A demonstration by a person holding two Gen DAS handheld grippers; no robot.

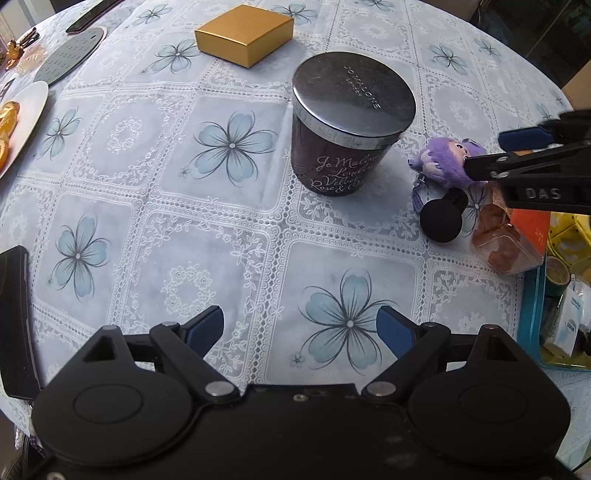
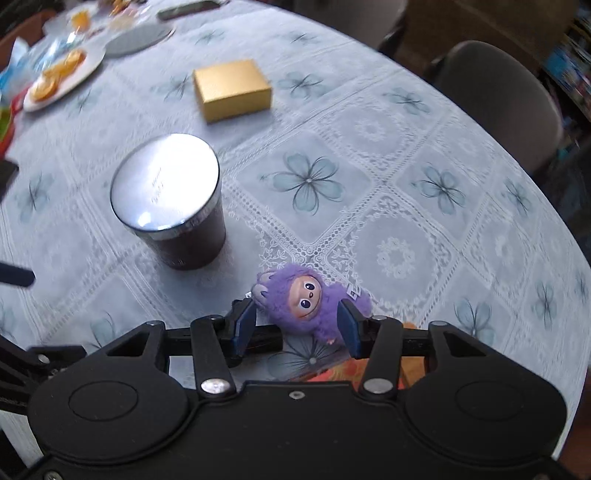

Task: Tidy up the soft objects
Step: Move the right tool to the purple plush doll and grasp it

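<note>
Lidded candle jar [image 2: 171, 206] just beside purple plush toy [image 2: 308, 304], gold box [image 2: 232, 89] beyond

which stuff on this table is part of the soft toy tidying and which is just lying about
Part of the job:
- purple plush toy
- right gripper, its pads either side of the toy

Lying about:
- lidded candle jar
- gold box
- plate of orange slices
- snack packet

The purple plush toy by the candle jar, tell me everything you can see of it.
The purple plush toy is a small, fluffy figure with a smooth tan face, big dark eyes, little ears and a white tag. It lies on the flowered tablecloth, face up, beside the dark candle jar. The right tool straddles it, blue pads against its fur.
</note>
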